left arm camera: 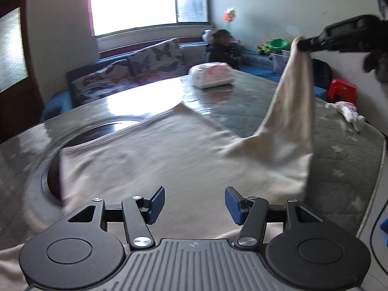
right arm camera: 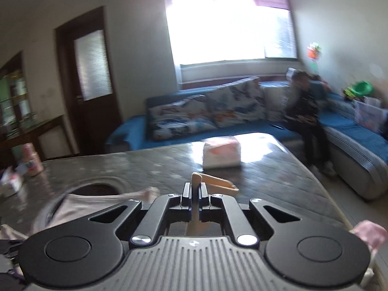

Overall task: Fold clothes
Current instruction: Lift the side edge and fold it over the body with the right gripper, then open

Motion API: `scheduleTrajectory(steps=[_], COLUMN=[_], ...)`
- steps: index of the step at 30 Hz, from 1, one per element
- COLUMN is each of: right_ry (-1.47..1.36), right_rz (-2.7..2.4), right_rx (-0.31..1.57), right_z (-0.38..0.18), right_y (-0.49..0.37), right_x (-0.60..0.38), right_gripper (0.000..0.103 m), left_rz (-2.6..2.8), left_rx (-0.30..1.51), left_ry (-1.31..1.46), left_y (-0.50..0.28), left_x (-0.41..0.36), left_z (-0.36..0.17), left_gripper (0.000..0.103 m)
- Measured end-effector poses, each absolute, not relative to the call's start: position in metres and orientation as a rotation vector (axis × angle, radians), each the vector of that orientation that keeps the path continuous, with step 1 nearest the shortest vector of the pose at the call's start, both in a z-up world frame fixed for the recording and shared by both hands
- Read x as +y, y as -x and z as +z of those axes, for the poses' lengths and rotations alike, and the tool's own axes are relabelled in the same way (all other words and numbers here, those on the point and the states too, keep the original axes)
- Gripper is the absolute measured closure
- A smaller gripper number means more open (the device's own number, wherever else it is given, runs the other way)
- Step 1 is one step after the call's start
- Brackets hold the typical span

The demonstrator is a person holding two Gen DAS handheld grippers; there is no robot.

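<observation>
A cream garment [left arm camera: 150, 155] lies spread on the grey quilted table cover [left arm camera: 344, 155]. My left gripper [left arm camera: 195, 205] is open just above the garment's near part, with nothing between its blue pads [left arm camera: 156, 203]. My right gripper [left arm camera: 303, 44] is shut on the garment's right corner and holds it high, so the cloth hangs in a long fold. In the right wrist view the right gripper [right arm camera: 195, 189] is shut on a beige strip of the garment [right arm camera: 211, 181]; more of it lies at lower left [right arm camera: 101, 201].
A white tissue pack [left arm camera: 212, 75] sits on the far part of the table. A small pink and white cloth [left arm camera: 349, 111] lies at the right edge. A dark round opening [left arm camera: 101, 131] shows in the cover at left. A blue sofa [right arm camera: 359, 131] with a seated person [right arm camera: 305, 111] is behind.
</observation>
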State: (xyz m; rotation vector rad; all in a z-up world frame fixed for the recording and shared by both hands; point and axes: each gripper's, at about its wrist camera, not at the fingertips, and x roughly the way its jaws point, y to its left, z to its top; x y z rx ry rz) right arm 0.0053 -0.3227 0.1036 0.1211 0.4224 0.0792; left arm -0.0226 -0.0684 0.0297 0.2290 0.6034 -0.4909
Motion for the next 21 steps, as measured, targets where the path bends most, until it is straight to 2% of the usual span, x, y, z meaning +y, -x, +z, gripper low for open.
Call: scheduleTrajectory(steps=[10, 21], right_ry=[0.0, 0.139], right_rz=[0.402, 0.651], right_rx=[0.47, 0.652], right_z=[0.116, 0.069], right_y=[-0.022, -0.033], right_x=[-0.219, -0.117], right_gripper=[0.099, 0.099], left_rz=[-0.314, -0.223], left_rx=[0.594, 0.616], left_ry=[-0.175, -0.118], left_y=[0.029, 0.035], left_x=[0.003, 0.04], left_z=[0.033, 0.03], left_gripper=[0.039, 0.038])
